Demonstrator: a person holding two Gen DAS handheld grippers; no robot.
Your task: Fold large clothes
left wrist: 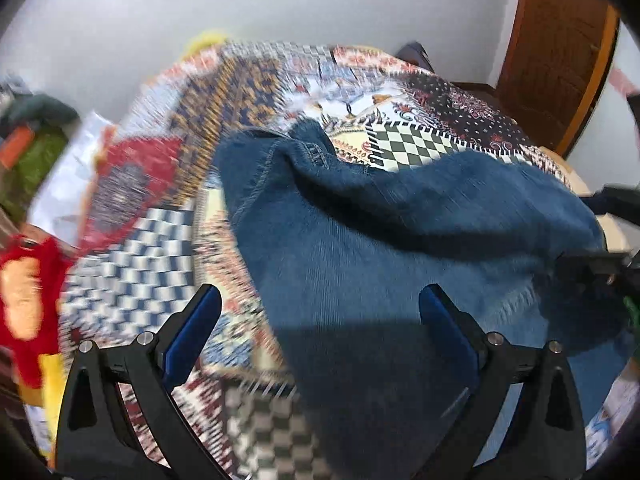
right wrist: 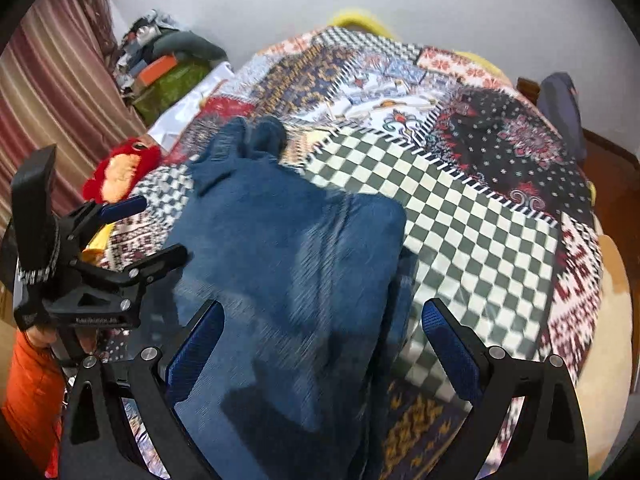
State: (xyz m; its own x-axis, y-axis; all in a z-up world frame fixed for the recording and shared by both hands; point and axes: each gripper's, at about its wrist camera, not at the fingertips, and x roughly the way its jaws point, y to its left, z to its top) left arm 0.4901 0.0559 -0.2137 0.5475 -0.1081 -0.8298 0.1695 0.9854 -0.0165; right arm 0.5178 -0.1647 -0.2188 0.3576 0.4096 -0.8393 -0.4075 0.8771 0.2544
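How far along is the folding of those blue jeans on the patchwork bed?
Done: the jeans lie on the patchwork bedspread, seemingly doubled over once, leg ends bunched at the far side. In hand: nothing; the left gripper and right gripper are both open above the denim. Left: smoothing and the remaining folds.

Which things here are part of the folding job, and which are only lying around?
For the job: blue jeans, left gripper, right gripper, patchwork bedspread as work surface.

Just lying about: red plush toy, pile of clutter by the wall.
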